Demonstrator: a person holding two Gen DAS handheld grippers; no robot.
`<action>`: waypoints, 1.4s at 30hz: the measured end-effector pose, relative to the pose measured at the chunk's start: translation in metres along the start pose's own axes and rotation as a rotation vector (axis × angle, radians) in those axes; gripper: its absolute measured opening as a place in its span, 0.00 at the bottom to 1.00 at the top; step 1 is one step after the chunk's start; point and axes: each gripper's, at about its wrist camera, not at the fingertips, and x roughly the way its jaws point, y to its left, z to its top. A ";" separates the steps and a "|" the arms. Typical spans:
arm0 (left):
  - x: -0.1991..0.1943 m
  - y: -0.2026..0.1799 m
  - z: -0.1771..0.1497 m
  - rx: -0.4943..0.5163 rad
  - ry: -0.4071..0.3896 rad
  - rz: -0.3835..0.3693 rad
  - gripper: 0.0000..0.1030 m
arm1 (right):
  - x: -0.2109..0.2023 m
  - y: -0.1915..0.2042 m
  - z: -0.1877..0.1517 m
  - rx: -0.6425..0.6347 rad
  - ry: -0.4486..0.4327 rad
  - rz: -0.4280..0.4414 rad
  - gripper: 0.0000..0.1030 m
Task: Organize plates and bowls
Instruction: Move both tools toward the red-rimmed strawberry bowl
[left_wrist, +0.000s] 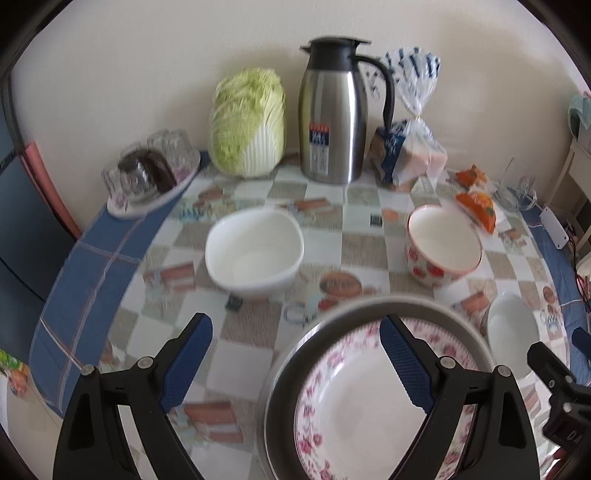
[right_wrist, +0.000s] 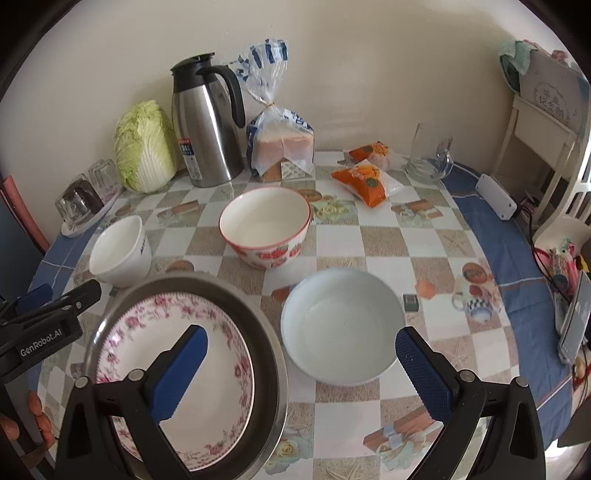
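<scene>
A pink-flowered plate (left_wrist: 354, 410) (right_wrist: 221, 354) lies inside a grey-rimmed metal plate (left_wrist: 369, 310) (right_wrist: 266, 332) at the table's near edge. A white squarish bowl (left_wrist: 255, 251) (right_wrist: 120, 251) stands left of middle. A bowl with red fruit print (left_wrist: 443, 247) (right_wrist: 266, 229) stands behind. A pale blue bowl (right_wrist: 341, 325) (left_wrist: 511, 332) sits right of the plates. My left gripper (left_wrist: 295, 365) is open and empty, its right finger over the flowered plate. My right gripper (right_wrist: 301, 373) is open and empty, straddling the plates' right rim and the pale blue bowl.
At the back stand a napa cabbage (left_wrist: 247, 125), a steel thermos jug (left_wrist: 332, 114), bagged bread (left_wrist: 410, 155), orange snack packs (right_wrist: 364, 177), a glass jug (right_wrist: 430, 155) and a tray of upturned glasses (left_wrist: 151, 173). A phone (right_wrist: 574, 325) lies at the right edge.
</scene>
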 end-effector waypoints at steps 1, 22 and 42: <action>-0.002 -0.002 0.005 0.017 -0.007 0.007 0.90 | -0.001 -0.002 0.006 0.004 0.001 0.004 1.00; 0.008 -0.019 0.092 0.066 -0.003 -0.110 0.90 | 0.007 -0.032 0.099 0.000 0.058 0.025 1.00; 0.094 -0.055 0.118 0.031 0.183 -0.203 0.81 | 0.103 -0.031 0.125 0.020 0.193 0.021 0.99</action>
